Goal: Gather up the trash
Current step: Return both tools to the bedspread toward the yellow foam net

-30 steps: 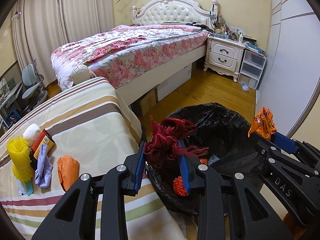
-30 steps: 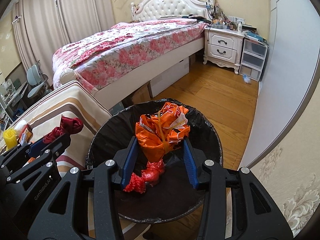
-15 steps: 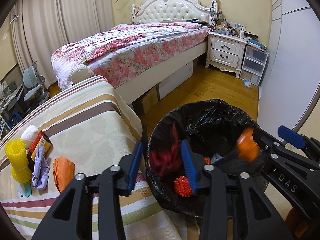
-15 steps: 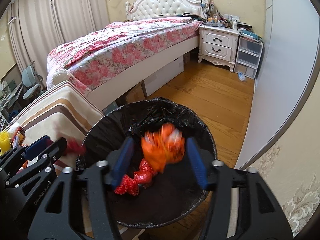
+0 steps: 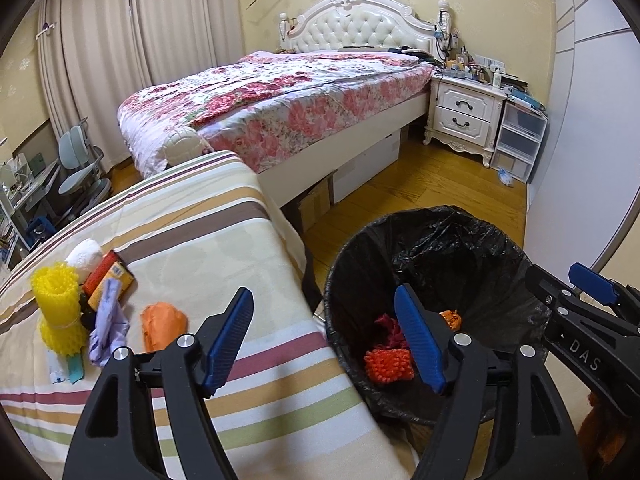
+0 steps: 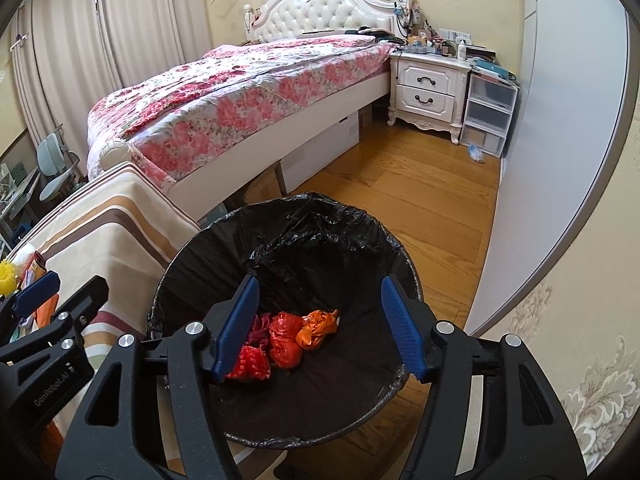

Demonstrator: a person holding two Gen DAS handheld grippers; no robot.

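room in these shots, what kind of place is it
A home bedroom, most likely: a bed with a floral quilt and tufted white headboard, a white nightstand beside it, and curtains.

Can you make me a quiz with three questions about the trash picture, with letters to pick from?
1. Where is the orange wrapper?
A. on the bed
B. inside the trash bin
C. on the floor

2. What colour is the net tube on the striped cloth?
A. yellow
B. green
C. black

3. How is the right tool?
A. shut on a wrapper
B. open and holding nothing
C. out of view

Answers: 1 B, it lies at the bottom of the black liner beside the red pieces. 2 A, it is bright yellow. 3 B, its blue pads stand wide apart over the bin.
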